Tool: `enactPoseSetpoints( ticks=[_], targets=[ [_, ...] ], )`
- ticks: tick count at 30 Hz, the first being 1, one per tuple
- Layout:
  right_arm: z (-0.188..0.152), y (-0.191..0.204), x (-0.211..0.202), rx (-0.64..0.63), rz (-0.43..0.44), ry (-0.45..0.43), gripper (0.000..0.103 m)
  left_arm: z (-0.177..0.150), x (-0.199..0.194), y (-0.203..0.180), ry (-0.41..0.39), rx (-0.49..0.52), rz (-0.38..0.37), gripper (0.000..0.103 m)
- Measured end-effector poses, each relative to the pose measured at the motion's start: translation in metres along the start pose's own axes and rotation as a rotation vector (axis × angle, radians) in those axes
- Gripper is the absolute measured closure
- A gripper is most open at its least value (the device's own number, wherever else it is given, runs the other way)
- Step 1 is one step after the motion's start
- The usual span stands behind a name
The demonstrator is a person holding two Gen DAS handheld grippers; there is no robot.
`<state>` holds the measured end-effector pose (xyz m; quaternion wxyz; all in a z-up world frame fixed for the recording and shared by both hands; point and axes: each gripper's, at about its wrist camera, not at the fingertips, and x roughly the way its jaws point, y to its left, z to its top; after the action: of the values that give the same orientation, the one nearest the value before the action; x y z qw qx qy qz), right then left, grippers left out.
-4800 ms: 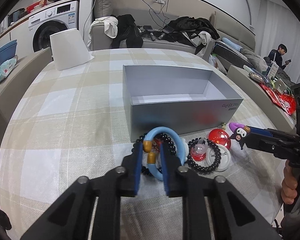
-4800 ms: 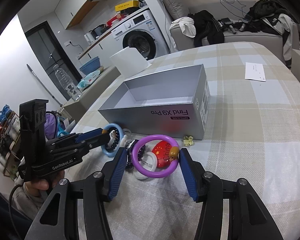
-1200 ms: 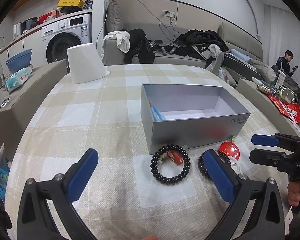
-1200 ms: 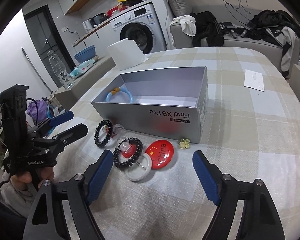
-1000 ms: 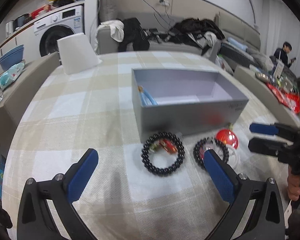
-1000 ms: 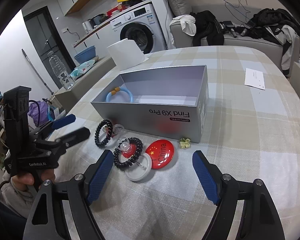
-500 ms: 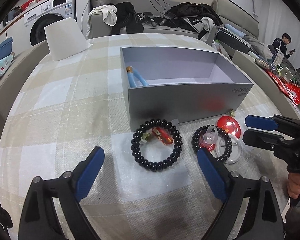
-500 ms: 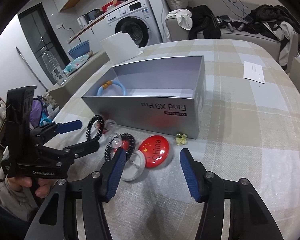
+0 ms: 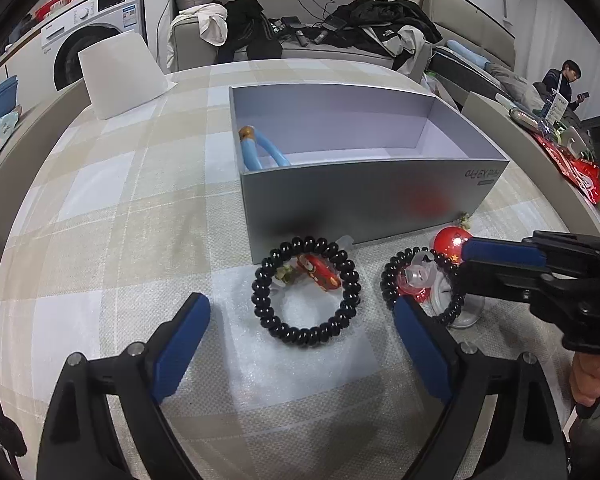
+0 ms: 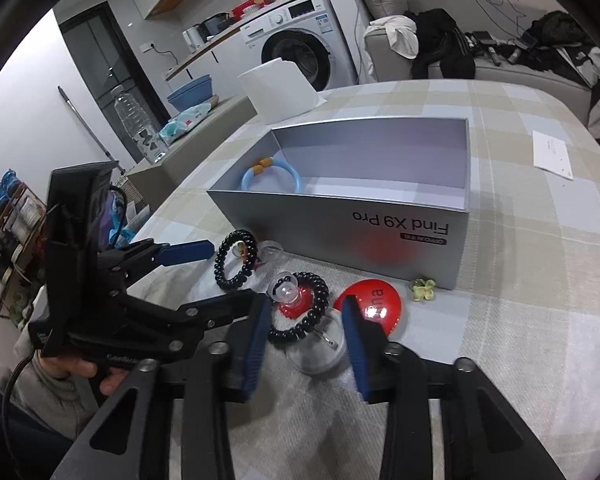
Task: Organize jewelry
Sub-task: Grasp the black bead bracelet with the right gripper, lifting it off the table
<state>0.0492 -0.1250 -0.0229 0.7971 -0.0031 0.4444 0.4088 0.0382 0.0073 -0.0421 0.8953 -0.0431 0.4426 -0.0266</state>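
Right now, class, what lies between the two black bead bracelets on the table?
Only bare checked tablecloth separates the left bracelet from the right bracelet, as the left wrist view shows.

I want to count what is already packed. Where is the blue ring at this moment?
The blue ring lies inside the grey box, in its left end against the wall, seen in both wrist views; the two black bead bracelets remain outside on the table.
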Motion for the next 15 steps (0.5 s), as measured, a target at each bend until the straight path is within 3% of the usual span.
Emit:
enactPoseSetpoints(
  ticks=[15],
  targets=[
    [0.003, 0.015, 0.021, -0.101, -0.099, 0.061, 0.091, 0.002, 0.001, 0.002, 0.001, -0.001, -0.004, 0.013]
  ],
)
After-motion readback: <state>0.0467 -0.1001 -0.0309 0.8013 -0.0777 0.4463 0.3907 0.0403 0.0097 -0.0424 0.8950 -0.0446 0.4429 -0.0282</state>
